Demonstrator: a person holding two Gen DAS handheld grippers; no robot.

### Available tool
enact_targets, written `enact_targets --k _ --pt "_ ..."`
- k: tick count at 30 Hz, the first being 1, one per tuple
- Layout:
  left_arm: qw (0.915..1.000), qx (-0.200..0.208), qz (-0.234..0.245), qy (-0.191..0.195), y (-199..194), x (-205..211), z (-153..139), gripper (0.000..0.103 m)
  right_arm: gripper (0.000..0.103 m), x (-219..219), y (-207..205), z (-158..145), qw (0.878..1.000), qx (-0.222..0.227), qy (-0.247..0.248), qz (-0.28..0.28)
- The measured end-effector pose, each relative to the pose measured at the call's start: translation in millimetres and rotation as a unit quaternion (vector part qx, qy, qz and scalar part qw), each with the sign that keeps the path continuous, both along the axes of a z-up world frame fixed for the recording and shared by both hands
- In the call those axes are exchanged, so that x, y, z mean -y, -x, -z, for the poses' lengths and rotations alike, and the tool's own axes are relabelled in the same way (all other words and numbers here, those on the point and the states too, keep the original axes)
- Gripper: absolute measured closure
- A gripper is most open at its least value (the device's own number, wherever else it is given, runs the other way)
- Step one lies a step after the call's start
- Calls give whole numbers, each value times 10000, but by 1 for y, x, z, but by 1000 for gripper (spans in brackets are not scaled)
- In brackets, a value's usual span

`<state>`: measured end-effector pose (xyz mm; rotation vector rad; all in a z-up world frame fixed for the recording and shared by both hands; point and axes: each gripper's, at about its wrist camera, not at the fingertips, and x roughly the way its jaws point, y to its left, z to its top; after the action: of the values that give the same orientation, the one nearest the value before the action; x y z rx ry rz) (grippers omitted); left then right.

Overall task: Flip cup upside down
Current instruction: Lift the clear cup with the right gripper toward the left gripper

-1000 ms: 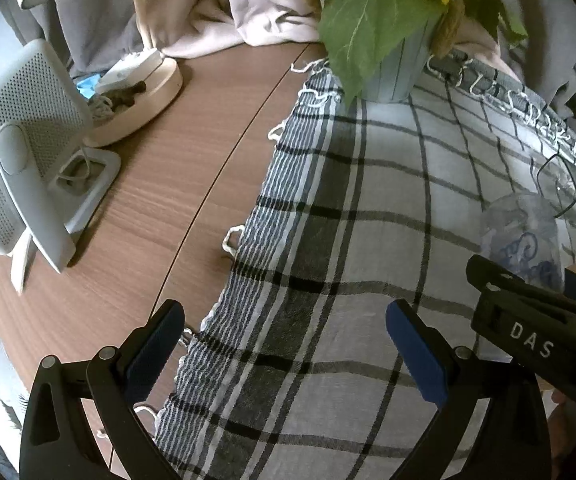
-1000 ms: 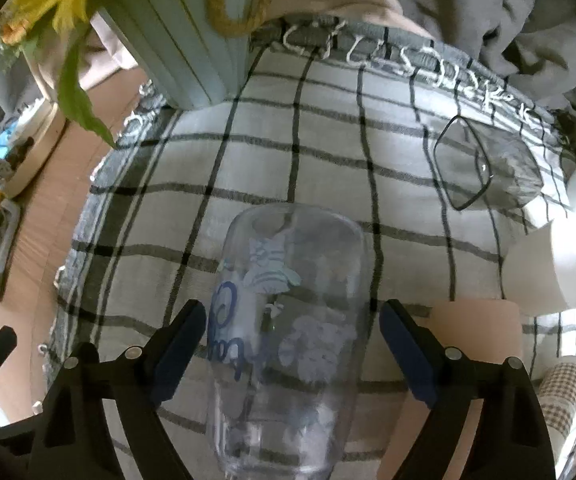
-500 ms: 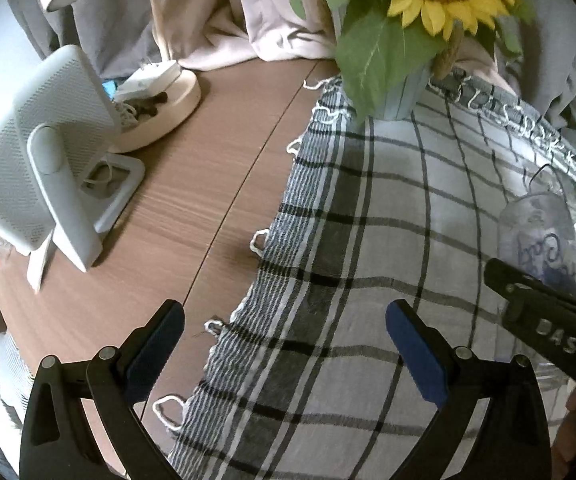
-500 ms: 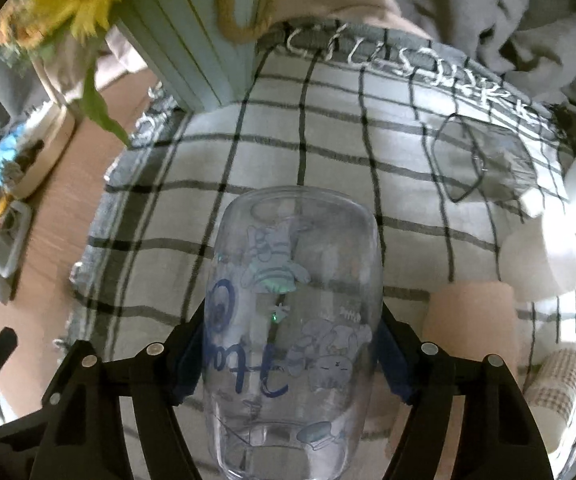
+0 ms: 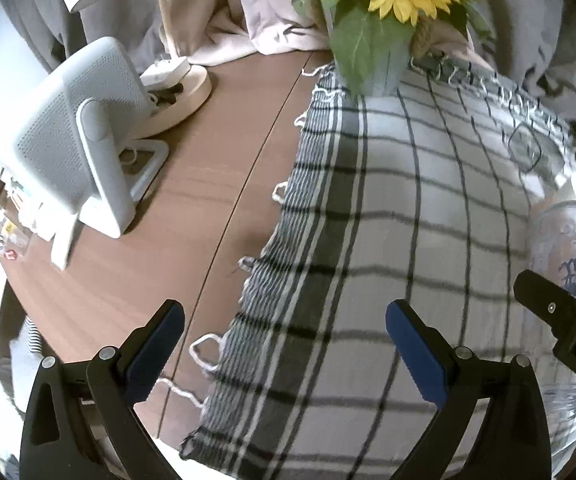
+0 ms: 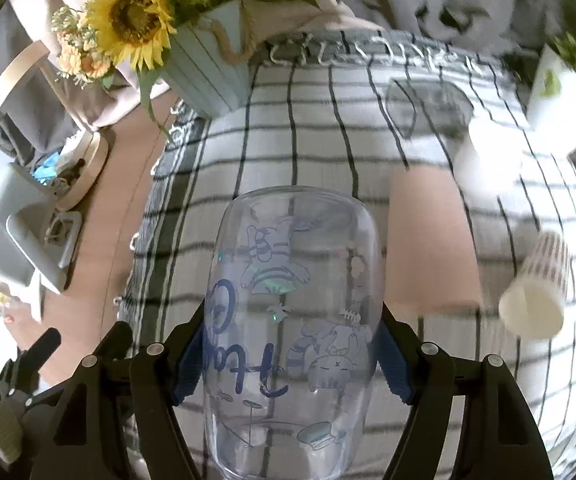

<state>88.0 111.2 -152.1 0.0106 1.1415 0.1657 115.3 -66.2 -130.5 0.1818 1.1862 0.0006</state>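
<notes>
Two blue-padded fingers of the left gripper (image 5: 285, 344) stand wide apart with nothing between them in the left wrist view, over the edge of the checked cloth (image 5: 400, 216) on the wooden table (image 5: 191, 216), while the clear printed cup (image 5: 572, 248) shows at the far right beside the right gripper's black body. From the right wrist view, the right gripper (image 6: 290, 354) is clamped on the cup (image 6: 292, 300) at both sides, its rounded closed end pointing away from the camera above the cloth (image 6: 296, 120), with a sunflower pot (image 6: 203, 72) at the back and a paper cup (image 6: 536, 296) lying tipped at the right.
</notes>
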Motion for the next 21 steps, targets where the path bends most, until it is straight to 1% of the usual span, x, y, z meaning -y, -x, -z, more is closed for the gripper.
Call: enact_targets --k 2,9,13,16,20,21 --pt "10000 -56 -20 -55 5 -3 3 0 30 -2 7 8 10000 -86 -46 19" --pt "9992 -335 -55 -199 14 -13 18 0 30 -11 18 50 9972 -684 -302 8" --pt "9988 -453 -55 -172 18 -15 25 0 30 -13 24 61 9958 -878 -272 26" --pt "9986 -476 -46 -221 19 -15 27 0 30 -15 28 67 9944 -1043 -174 42" --pt "9982 -535 -15 -263 19 -13 30 0 30 -18 33 76 9932 -1153 -147 17" --pt "9982 -539 -14 -256 19 -13 30 0 30 -18 34 76 9938 -1103 -134 13"
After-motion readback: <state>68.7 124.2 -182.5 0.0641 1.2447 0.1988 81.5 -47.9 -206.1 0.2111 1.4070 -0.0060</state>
